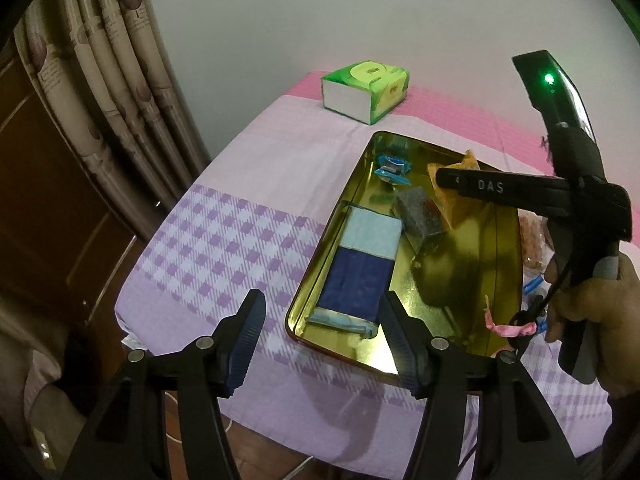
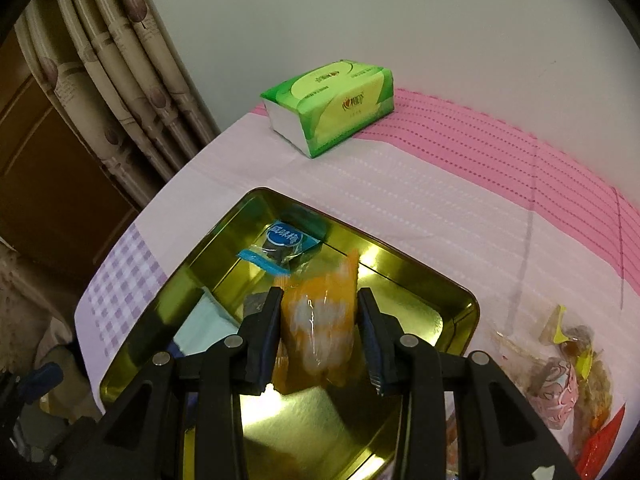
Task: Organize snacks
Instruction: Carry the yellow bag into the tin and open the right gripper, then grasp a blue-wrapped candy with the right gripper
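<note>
A gold tin tray [image 1: 320, 280] [image 2: 452, 296] lies on the table. In it are a blue and light-blue packet [image 1: 360, 268], a grey packet [image 1: 418, 210] and small blue-wrapped snacks [image 1: 392, 168] [image 2: 286, 246]. My right gripper [image 2: 320, 308] is shut on an orange snack packet [image 2: 320, 320] [image 1: 450, 204] and holds it over the tray. My left gripper [image 1: 324, 336] is open and empty, low over the tray's near left corner.
A green tissue pack [image 1: 366, 90] [image 2: 332, 106] stands at the table's far side. Several loose wrapped snacks [image 2: 568, 376] lie on the cloth right of the tray. A curtain [image 1: 108, 80] and wooden door stand left of the table.
</note>
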Available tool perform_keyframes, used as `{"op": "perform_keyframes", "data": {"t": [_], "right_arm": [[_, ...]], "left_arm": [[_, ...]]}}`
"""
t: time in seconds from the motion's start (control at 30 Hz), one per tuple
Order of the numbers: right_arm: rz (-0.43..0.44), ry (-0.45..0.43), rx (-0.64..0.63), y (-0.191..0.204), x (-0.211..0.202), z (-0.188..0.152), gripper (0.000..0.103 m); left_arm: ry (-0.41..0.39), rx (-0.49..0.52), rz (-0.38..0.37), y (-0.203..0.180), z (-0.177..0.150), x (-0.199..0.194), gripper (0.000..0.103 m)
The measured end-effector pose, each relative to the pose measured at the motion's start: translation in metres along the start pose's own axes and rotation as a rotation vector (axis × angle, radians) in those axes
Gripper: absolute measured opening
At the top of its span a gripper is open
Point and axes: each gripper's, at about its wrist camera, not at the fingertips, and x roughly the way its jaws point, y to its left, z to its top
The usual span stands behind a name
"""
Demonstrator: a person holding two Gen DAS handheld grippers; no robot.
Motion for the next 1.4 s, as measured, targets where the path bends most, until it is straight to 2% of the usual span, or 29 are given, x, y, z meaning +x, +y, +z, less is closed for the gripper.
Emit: {"op": "perform_keyframes", "data": {"t": [0.4, 0.57, 0.83, 0.97, 1.07, 1.27, 1.4], "right_arm": [[0.009, -0.01, 0.03, -0.003, 0.006, 0.005, 0.04], [0.033, -0.062, 0.057, -0.008, -0.005, 0.005, 0.057], [0.103, -0.174, 0.086, -0.022, -0.053, -0.011, 0.064], [0.103, -0.259, 0.101, -0.037, -0.098, -0.05, 0.069], [0.044, -0.279, 0.093, -0.052, -0.122, -0.091, 0.069], [-0.099, -0.218, 0.097, -0.085, -0.154, -0.181, 0.069], [-0.119, -0.187, 0.137, -0.102, -0.16, -0.218, 0.069]], "left_arm": [[0.009, 0.008, 0.005, -0.003, 0.0, 0.003, 0.061], [0.006, 0.01, 0.006, -0.002, -0.002, 0.004, 0.061], [0.005, 0.02, 0.015, -0.002, -0.001, 0.005, 0.063], [0.006, 0.031, 0.02, -0.004, -0.002, 0.004, 0.064], [0.001, 0.04, 0.027, -0.006, -0.002, 0.002, 0.064], [-0.009, 0.061, 0.035, -0.012, -0.004, 0.0, 0.064], [-0.029, 0.105, 0.041, -0.023, -0.006, -0.005, 0.064]]}}
